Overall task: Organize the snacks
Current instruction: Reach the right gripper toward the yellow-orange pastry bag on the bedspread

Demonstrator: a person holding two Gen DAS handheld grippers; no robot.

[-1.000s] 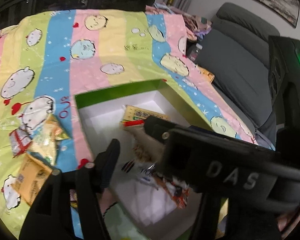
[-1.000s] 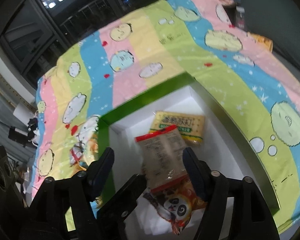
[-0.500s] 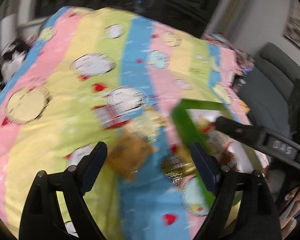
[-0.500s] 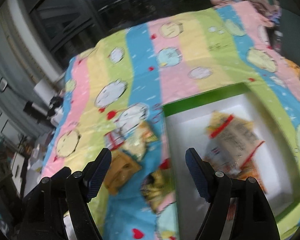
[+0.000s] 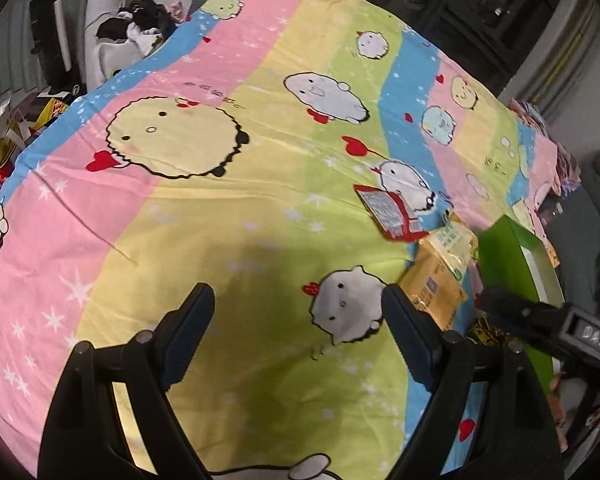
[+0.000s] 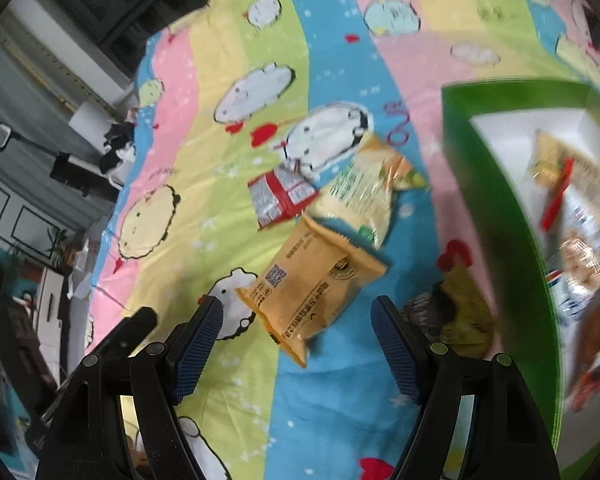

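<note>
The right gripper [image 6: 294, 344] hangs over the striped cartoon bedsheet [image 6: 228, 60] with its fingers [image 6: 194, 346] spread wide and nothing in them. An orange snack packet [image 6: 308, 284] lies flat on the sheet just ahead of the fingers, and its near end reaches into the gap between them. It has a little square code and dark print on it.

Touching the far end of the orange packet is a pale yellow snack bag [image 6: 364, 192] that looks shiny and crinkly. Next to that bag, on its left, is a small red and white packet [image 6: 278, 196]. To the right of the orange packet sits a dark yellow packet [image 6: 460, 312], close against the outside wall of the green box [image 6: 496, 208].

The green box is white inside. Some snack packets [image 6: 580, 216] already lie in it, but they are blurry.

The left gripper [image 5: 298, 340] also has its fingers [image 5: 190, 332] spread apart and empty. It hangs over a bare part of the sheet, above a white cartoon animal. From this side, the orange packet [image 5: 434, 288], the pale yellow bag [image 5: 454, 246] and the red and white packet [image 5: 392, 212] lie off to the right of the fingers, with the green box [image 5: 504, 256] just past them.
</note>
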